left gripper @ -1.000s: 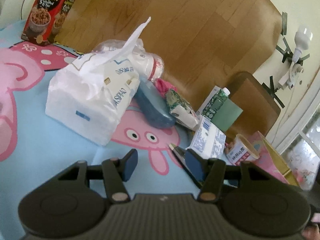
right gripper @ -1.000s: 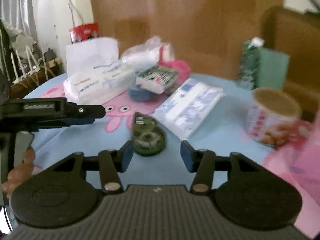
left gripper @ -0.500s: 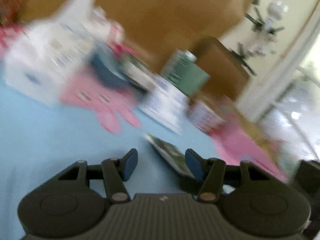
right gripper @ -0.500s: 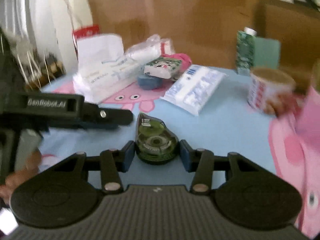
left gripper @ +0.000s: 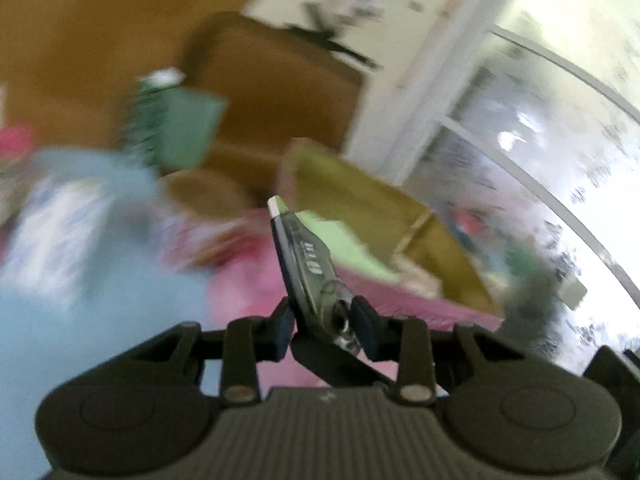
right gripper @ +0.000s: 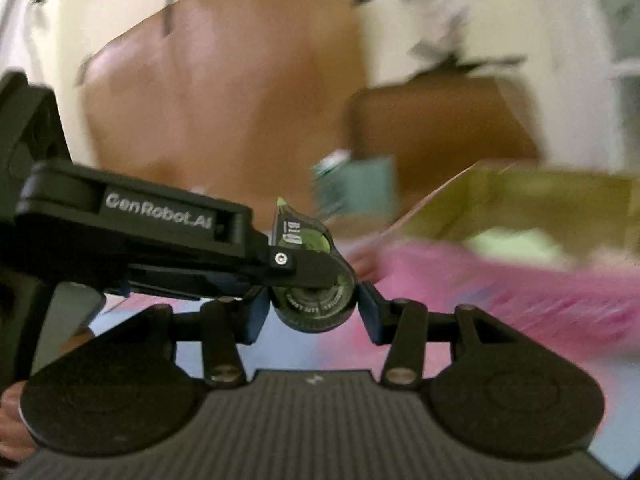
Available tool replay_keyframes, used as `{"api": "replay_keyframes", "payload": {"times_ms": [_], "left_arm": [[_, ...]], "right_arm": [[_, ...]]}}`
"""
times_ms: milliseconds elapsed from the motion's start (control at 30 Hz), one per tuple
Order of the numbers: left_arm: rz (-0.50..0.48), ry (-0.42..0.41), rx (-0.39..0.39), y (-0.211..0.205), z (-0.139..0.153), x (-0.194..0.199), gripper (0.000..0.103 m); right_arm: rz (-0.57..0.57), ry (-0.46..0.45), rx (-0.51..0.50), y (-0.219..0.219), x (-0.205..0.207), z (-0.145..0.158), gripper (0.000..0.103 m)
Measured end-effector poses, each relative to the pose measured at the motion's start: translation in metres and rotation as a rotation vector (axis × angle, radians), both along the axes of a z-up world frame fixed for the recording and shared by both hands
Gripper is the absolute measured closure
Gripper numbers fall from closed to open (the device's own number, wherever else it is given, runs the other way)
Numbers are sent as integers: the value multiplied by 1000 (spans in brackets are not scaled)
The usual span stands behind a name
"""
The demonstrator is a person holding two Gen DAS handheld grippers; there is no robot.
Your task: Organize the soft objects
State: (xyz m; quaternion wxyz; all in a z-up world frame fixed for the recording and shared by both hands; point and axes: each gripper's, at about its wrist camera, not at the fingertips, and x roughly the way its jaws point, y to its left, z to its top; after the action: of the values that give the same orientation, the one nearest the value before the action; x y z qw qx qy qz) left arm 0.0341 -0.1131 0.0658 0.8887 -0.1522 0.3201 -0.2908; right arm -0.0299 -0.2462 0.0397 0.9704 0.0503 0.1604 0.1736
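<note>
**Tape dispenser caught between both my grippers**

Left wrist view: the tape dispenser [left gripper: 310, 268] stands tilted at lower centre, its white tip pointing to the upper left. My left gripper [left gripper: 324, 328] is narrowed, pads pressed on its sides. A blurred open box [left gripper: 440, 248] lies behind at centre right.

Right wrist view: my right gripper [right gripper: 312, 316] sits narrow around the dispenser's round end, at centre. A left finger crosses it from the left edge.

glossy translucent plastic tape dispenser [left gripper: 310, 268], matt black tool [left gripper: 325, 322]
</note>
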Motion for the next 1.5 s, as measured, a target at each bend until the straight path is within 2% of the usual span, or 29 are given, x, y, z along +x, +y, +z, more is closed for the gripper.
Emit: {"api": "replay_keyframes", "payload": {"times_ms": [100, 200, 233, 367, 500, 600, 700, 833, 867, 900, 933, 967, 1000, 1067, 1200, 1233, 1267, 1400, 1500], "left_arm": [[-54, -3, 7, -50, 6, 25, 70], [-55, -7, 46, -86, 4, 43, 69], [-48, -18, 62, -94, 2, 45, 65], [-9, -86, 133, -100, 0, 37, 65], [11, -138, 137, -58, -4, 8, 64], [73, -133, 161, -7, -15, -13, 64], [208, -101, 236, 53, -33, -27, 64], [454, -42, 366, 130, -58, -39, 64], [509, -22, 344, 149, -61, -43, 64], [541, -25, 264, 167, -59, -48, 62], [579, -36, 245, 178, -59, -51, 60], [637, -46, 251, 184, -59, -54, 60], [657, -39, 198, 192, -61, -56, 60], [657, -59, 129, 202, -61, -58, 58], [641, -65, 97, 206, -63, -58, 58], [640, -68, 95, 206, -63, -58, 58], [641, -72, 94, 206, -63, -59, 57], [639, -83, 74, 209, -63, -62, 52], [640, -72, 49, 211, -63, -63, 52]], "right_arm": [[-122, -41, -24, -30, 12, 5, 52], [-212, -33, -47, -57, 29, 4, 52], [-239, -22, -59, -63, 38, 2, 52], [-376, -10, -137, -77, 59, -11, 51], [-397, -24, -66, -90, 48, -15, 51], [-364, -50, -36, -80, 37, -11, 51], [-277, -78, -38, -53, 29, -3, 51], [-36, -38, -68, 2, 32, 1, 51], [19, -19, -82, 18, 35, 0, 51], [71, 11, -95, 37, 39, -3, 50], [111, 45, -100, 54, 44, -6, 48], [148, 80, -98, 70, 51, -9, 42], [186, 114, -89, 86, 59, -13, 39], [224, 166, -79, 112, 77, -19, 35], [182, 278, -77, 145, 119, -32, 32], [187, 310, -76, 152, 128, -33, 36], [205, 325, -70, 155, 132, -33, 47], [200, 323, -85, 153, 117, -30, 52], [234, 352, -40, 130, 85, -27, 53]]}}
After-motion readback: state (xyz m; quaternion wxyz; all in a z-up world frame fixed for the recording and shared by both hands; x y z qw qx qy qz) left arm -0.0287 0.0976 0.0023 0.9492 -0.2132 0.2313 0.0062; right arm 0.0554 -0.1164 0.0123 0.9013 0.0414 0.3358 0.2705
